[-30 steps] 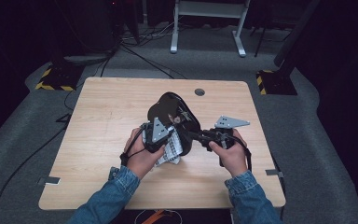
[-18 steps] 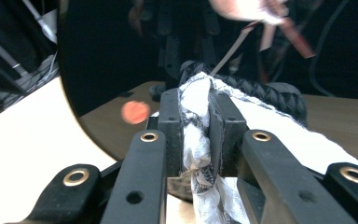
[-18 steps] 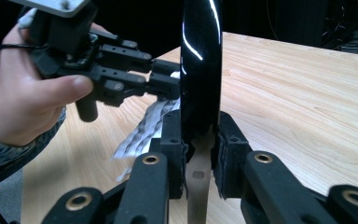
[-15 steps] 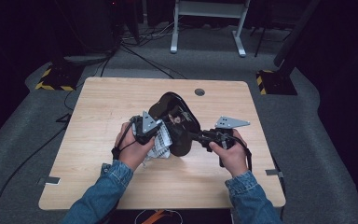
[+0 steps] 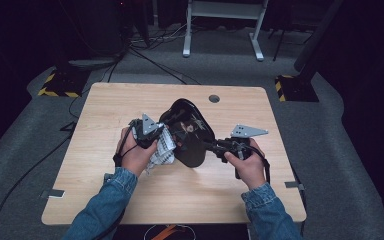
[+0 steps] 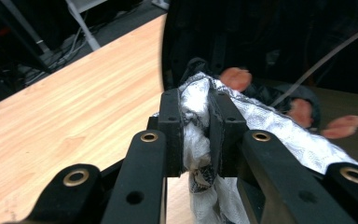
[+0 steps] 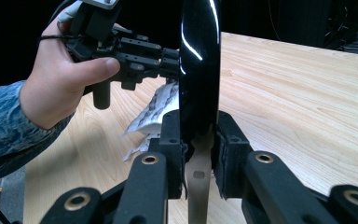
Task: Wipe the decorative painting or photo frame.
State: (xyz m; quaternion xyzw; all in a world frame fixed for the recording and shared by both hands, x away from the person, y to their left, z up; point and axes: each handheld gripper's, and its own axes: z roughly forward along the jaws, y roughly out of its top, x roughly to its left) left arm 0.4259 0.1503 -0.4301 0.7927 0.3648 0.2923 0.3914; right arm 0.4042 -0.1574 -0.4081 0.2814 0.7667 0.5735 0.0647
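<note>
High view | L hand-held gripper (image 5: 161, 141) clamps cloth (image 5: 164, 150) | R hand-held gripper (image 5: 207, 145) grips pan (image 5: 187, 131)

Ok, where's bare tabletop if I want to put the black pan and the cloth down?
Free: the table's near strip between the sleeves, its left side, and the far band around the round hole. Crowded: the middle, where the left gripper pinches the white cloth against the black pan held by the right gripper.

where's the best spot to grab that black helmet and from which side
Grip the black helmet by its thin lower rim, coming in edge-on from the person's right, as the right hand-held gripper does now. The shell is glossy, rounded and probably too wide for the jaws; the rim is narrow enough to clamp and leaves the opening free for the cloth.
</note>
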